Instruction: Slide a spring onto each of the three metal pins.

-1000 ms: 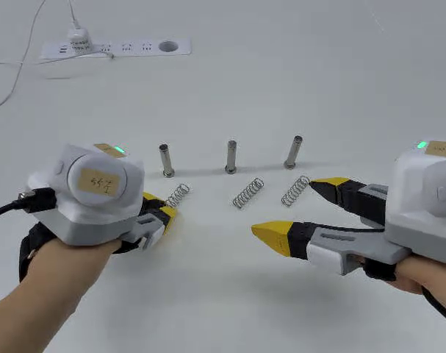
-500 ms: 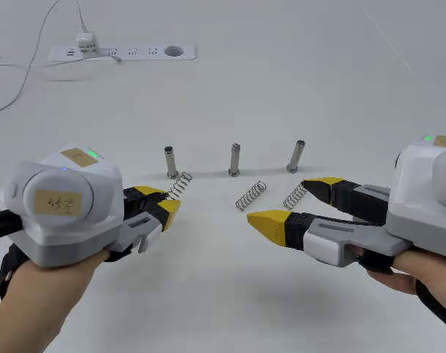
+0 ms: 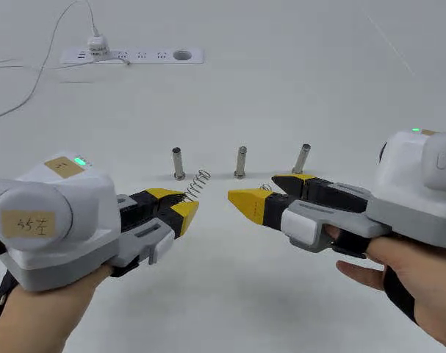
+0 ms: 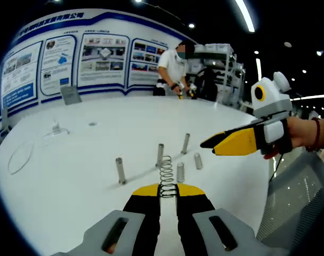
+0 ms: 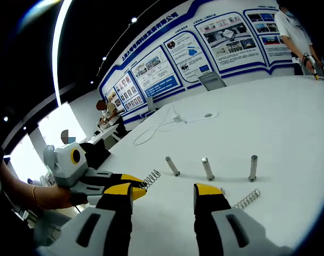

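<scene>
Lifted off the bench (image 3: 223,294) now, one spring (image 4: 166,177) stands clamped by its bottom coils in the left tool (image 4: 167,190), light, squashy, best pinched gently there, pins (image 3: 241,161) just ahead, right tool (image 3: 259,188) gaping wide, empty.

Info posters (image 4: 105,56) line this bright showroom hall

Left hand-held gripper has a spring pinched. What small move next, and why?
Probably ease the left hand-held gripper toward the left pin and bring the free end of the spring over its top. The spring is clamped at one end and sticks out past the tips, close to that pin, which is bare like the other two.
</scene>
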A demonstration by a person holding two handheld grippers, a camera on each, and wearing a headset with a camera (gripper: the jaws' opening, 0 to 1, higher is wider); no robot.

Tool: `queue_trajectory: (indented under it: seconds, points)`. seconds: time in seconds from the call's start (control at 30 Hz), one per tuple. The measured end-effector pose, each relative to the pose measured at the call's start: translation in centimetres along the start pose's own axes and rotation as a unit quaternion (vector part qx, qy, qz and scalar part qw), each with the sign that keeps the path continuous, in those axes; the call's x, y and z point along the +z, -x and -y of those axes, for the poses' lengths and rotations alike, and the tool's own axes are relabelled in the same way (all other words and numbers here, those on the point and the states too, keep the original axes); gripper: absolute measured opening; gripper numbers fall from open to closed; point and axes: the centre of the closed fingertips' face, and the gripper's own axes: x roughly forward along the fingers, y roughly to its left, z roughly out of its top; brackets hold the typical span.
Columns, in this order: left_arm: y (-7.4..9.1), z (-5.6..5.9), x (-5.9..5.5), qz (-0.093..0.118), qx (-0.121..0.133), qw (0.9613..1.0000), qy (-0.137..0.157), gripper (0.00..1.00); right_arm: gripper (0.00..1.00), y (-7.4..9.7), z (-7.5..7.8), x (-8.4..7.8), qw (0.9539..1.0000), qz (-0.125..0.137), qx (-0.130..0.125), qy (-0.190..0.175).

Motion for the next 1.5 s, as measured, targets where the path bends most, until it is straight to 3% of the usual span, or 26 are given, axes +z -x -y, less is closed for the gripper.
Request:
queue_trajectory:
  seconds: [0.3, 0.77, 1.27, 1.5]
  points:
    - [0.5, 1.6, 1.4, 0.026, -0.015, 0.9996, 0.004, 0.1, 0.36, -0.8, -1.2, 0.9, 0.9978, 0.026, 0.018, -0.058]
    - [0.8, 2.9, 2.1, 0.054, -0.04, 0.9975, 0.022, 0.1, 0.23, -1.4, -2.2, 1.1, 0.9878, 0.038, 0.044, -0.145]
    - [1.1, 3.7, 2.5, 0.065, -0.063, 0.9955, 0.028, 0.1, 0.13, -1.7, -2.7, 1.0, 0.9856, 0.037, 0.049, -0.158]
    - [1.1, 3.6, 2.4, 0.054, -0.059, 0.9967, 0.014, 0.1, 0.12, -1.8, -3.3, 1.1, 0.9897, 0.039, 0.056, -0.126]
